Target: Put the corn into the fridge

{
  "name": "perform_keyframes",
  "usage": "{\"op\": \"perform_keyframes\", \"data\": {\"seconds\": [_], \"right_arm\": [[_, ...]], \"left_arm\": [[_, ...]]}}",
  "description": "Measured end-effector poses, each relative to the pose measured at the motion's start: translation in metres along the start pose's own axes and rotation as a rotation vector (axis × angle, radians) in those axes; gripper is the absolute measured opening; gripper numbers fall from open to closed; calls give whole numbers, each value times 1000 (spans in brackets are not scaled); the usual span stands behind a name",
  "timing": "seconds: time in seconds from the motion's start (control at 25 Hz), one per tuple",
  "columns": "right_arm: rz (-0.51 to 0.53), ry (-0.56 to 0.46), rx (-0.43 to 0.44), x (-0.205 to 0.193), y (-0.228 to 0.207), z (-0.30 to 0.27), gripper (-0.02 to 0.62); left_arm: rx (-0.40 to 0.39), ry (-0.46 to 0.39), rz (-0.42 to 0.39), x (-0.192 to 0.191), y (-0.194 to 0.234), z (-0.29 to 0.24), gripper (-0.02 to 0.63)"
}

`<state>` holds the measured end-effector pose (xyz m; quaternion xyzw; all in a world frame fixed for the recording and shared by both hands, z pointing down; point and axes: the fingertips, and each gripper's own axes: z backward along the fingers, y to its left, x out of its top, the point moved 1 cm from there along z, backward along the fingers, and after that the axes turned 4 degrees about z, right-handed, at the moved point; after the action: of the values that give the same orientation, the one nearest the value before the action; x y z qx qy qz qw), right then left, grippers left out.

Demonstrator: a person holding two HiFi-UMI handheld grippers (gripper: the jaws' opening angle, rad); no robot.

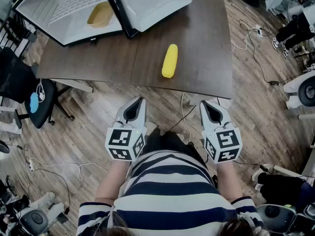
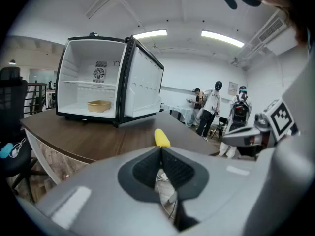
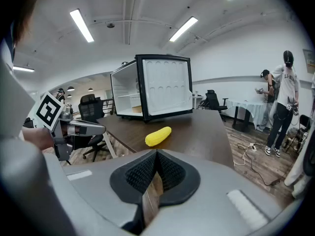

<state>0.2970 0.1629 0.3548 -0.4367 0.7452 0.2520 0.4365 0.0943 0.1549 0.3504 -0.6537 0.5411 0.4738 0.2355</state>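
Striped shirt [image 1: 167,191] filled the bottom of the head view, and just above it I held both tools short of the near edge of the table [image 1: 206,58], over bare floor. Left gripper [image 1: 139,102]: jaws pressed together at the tips, nothing between them. Right gripper [image 1: 204,103]: the same, tips meeting, empty. Corn [image 1: 170,60]: lying on its side at the centre of the tabletop, untouched, well apart from both tools and from the fridge [image 1: 74,28]. The fridge stood at the upper left of the frame with its door [image 1: 152,4] swung wide; a tan dish [image 1: 100,14] sat on its floor. Task judged not begun. Hazards noted: first, with both pairs of jaws closed, an approach without spreading them would push the corn, not take it, and its round body would likely roll, possibly toward a table edge. Second, the cob looked smooth and tapered, so a pinch near either end could let it squirt free during the carry. Third, the dish took up part of the fridge floor, and a careless placement could land the corn on its rim or knock it. Fourth, a cable [image 1: 184,114] trailed on the floor between the tools, a trip risk when stepping in.
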Motion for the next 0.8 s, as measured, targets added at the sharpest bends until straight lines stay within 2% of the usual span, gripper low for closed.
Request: {"op": "perform_keyframes", "data": {"seconds": [0.52,0.8], "right_arm": [[12,-28,50,-17,-19,26,-2],[-7,-22,85,-22,-18,19,-2]], "left_arm": [[-15,3,16,-17,-51,-1,0],[5,33,-16,-20,-55,-13,0]]}}
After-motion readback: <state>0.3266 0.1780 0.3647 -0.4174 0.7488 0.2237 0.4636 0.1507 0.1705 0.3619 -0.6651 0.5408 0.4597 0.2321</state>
